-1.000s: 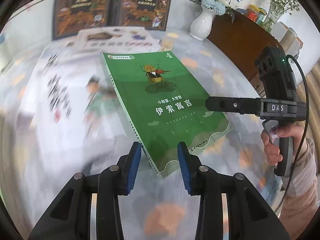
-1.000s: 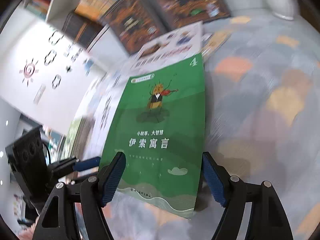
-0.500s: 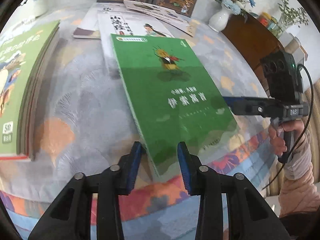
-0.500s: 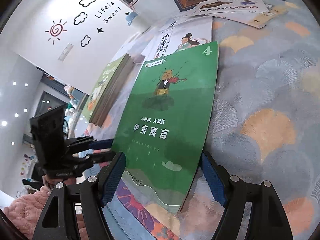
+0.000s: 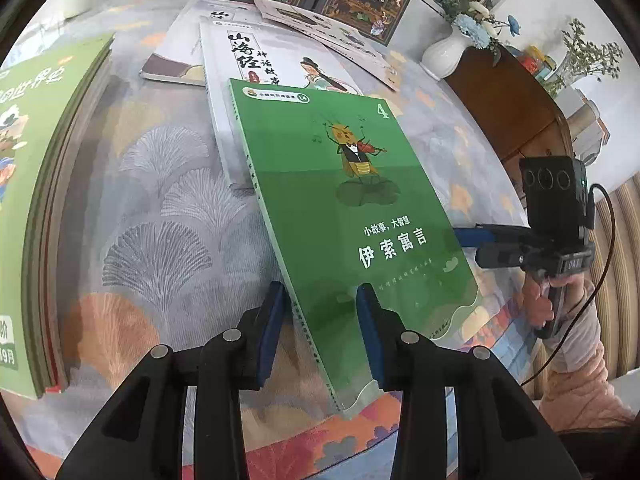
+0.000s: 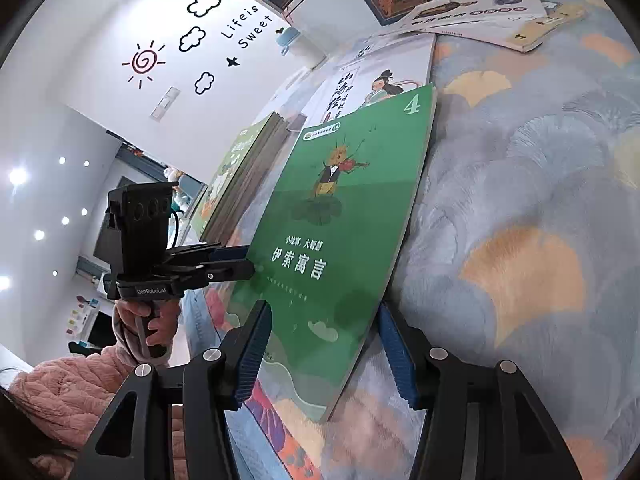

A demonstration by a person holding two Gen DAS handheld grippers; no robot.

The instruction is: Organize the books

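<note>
Over the table edge now, green book (image 5: 352,216) between both hand-held grippers: left (image 5: 320,332) pinching, right (image 6: 324,356) closing, earlier wider.

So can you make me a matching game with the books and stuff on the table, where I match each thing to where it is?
Things:
1. green book
2. white book
3. white vase
4. stack of books

Places:
A. at the far right of the table, holding blue flowers
B. at the left edge of the left wrist view
C. at the near table edge, between the fingers of both grippers
D. partly under the green book's far end

Pairs: 1-C, 2-D, 3-A, 4-B
</note>
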